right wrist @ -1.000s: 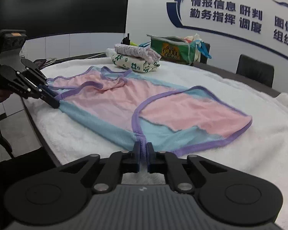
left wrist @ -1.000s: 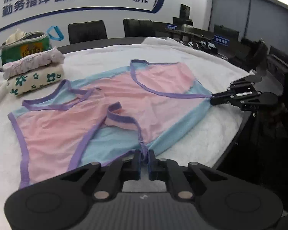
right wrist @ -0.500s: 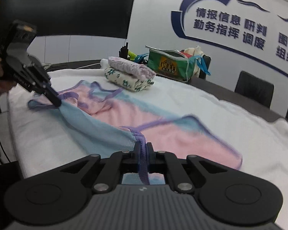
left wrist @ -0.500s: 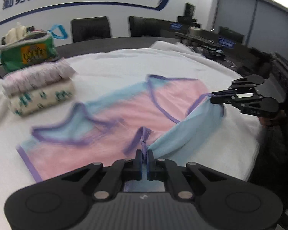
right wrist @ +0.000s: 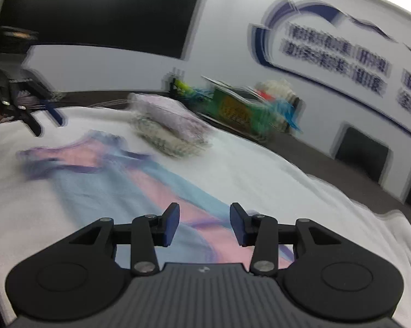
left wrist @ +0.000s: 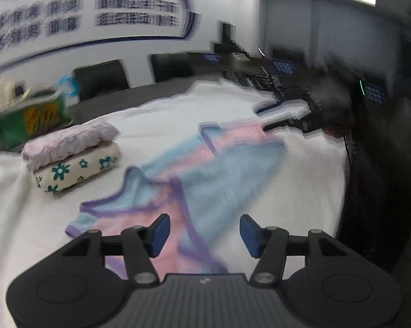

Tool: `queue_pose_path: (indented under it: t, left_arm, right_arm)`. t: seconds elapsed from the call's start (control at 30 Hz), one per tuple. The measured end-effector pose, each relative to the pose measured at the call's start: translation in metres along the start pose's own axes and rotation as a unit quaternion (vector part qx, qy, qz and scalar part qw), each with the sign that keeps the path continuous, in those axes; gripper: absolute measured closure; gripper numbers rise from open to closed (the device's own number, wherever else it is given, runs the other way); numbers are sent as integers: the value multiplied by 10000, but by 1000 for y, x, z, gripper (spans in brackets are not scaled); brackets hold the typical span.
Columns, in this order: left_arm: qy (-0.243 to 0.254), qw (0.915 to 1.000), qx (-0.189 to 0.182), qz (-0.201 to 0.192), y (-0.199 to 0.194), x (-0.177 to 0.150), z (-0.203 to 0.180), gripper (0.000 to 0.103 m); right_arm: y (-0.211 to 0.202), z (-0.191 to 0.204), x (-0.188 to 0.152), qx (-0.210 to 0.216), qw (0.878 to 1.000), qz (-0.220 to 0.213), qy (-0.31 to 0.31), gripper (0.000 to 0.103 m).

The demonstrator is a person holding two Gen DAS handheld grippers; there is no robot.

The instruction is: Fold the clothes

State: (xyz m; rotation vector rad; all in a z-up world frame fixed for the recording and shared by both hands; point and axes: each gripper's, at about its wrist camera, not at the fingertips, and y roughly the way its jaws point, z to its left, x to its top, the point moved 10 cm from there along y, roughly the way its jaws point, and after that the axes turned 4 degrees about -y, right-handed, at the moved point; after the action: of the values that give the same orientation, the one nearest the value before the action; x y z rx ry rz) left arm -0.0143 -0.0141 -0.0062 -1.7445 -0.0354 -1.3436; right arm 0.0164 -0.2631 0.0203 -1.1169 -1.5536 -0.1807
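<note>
Both hand-held grippers, left (left wrist: 201, 232) and right (right wrist: 204, 224), have let go and gape empty. The pink-and-blue purple-trimmed garment (left wrist: 205, 175) now lies on the towel-covered desk (left wrist: 301, 180), its blue edge folded over toward twelve o'clock: one fold laid.

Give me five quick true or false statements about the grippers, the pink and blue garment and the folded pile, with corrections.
1. The left gripper is open and holds nothing. True.
2. The right gripper is clamped on the garment's purple trim. False: its fingers are apart, holding nothing.
3. The pink and blue garment lies on the white towel. True.
4. The floral folded piece sits on top of the lilac one. False: the lilac one is on top.
5. The green bag is on the garment. False: it stands behind the folded pile.
</note>
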Motion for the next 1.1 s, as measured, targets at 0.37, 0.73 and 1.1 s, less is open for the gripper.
queue_pose_path:
  t: [0.37, 0.73, 1.1]
  left_arm:
    - [-293, 9976, -572, 275, 7, -37, 8, 99]
    - [-3290, 9439, 289, -44, 0, -58, 121, 98]
    - [-2041, 9713, 674, -1014, -25, -19, 44, 63]
  right_arm:
    - [34, 61, -7, 594, 9978, 268, -102, 62]
    - [35, 61, -18, 441, 9981, 377, 220, 60]
    - [30, 67, -20, 364, 9984, 281, 327, 52]
